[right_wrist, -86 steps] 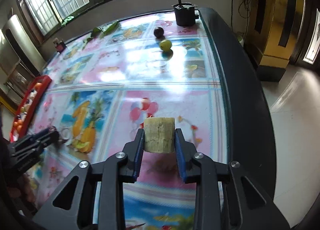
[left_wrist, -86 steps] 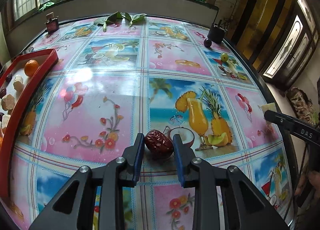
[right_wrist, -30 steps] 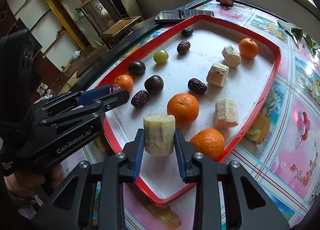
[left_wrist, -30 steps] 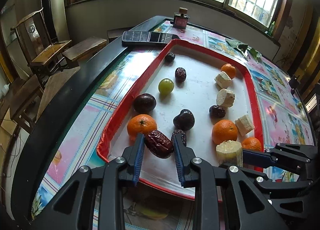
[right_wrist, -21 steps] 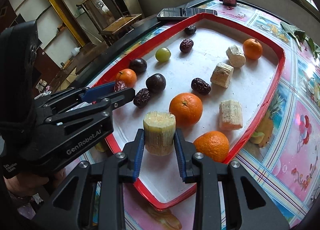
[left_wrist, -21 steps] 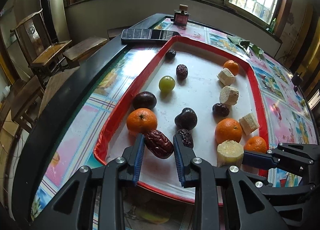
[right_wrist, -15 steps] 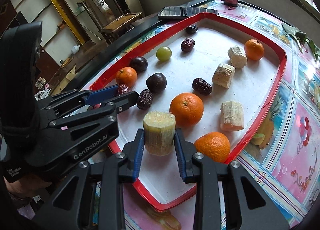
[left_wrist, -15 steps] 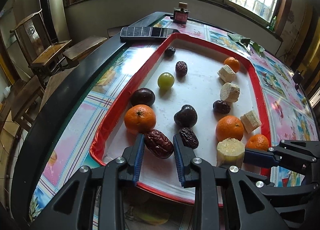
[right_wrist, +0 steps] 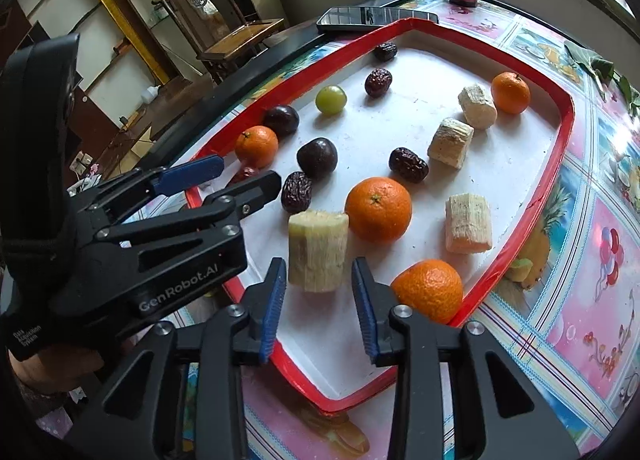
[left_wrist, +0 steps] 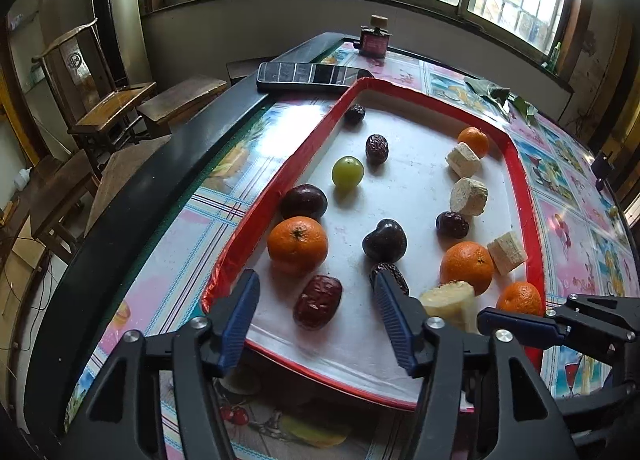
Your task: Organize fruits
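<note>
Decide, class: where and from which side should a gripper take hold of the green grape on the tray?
Grip the green grape across its round middle, coming from above: it is smooth and round, with bare tray either side, so fingers can probably close level on its widest part.

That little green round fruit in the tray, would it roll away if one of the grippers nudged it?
Probably: the green fruit looks round and smooth, lying loose on the flat red tray. The raised rim would likely stop it. Its glossy skin may slip between pads.
</note>
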Demonstrator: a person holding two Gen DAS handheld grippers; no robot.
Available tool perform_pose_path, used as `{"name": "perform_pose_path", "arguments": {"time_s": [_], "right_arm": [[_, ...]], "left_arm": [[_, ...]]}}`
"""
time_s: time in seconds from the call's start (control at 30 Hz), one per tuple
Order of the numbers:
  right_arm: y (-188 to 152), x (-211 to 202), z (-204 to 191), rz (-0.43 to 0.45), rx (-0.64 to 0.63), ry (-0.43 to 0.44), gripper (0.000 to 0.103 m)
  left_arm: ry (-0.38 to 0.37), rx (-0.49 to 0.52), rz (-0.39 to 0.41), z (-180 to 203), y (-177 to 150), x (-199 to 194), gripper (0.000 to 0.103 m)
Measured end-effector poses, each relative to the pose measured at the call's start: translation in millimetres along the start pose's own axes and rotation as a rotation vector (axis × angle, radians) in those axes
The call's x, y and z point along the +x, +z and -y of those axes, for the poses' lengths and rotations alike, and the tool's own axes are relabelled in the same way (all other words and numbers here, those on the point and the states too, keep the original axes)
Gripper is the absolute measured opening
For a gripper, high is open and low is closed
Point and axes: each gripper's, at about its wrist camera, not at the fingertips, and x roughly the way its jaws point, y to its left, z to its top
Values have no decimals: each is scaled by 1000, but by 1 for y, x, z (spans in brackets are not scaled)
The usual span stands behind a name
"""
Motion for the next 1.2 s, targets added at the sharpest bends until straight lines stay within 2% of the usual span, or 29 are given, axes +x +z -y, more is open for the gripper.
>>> {"name": "perform_pose_path", "arguments": {"time_s": [0.03,0.1,0.2,0.3,0.47,0.63,0.8,1.2], "right_arm": [[-1,-2,-4,8,-18,-16,47],[-3,-7,-11,24,-50,-53,67],[-5,-17,-15,56,-82,-95,72],[-8,-27,-11,74,-63,-107,80],[-19,-46,0,93,-9,-116,87],[-35,-69,6,121,50,-124,89],[-49,-81,14,134,73,-174,91],[-76,-101,30,145,102,-234,92]], "left_arm": [[3,0,5,1,0,-1,66],[4,1,13,2,0,-4,70],[12,4,29,5,-1,-8,73],[15,-13,42,6,-1,-13,76],[22,-21,67,12,-3,-23,78],[31,-14,91,23,-10,-35,79],[40,-11,133,37,-18,-52,83],[74,6,141,63,-44,-75,86]]}}
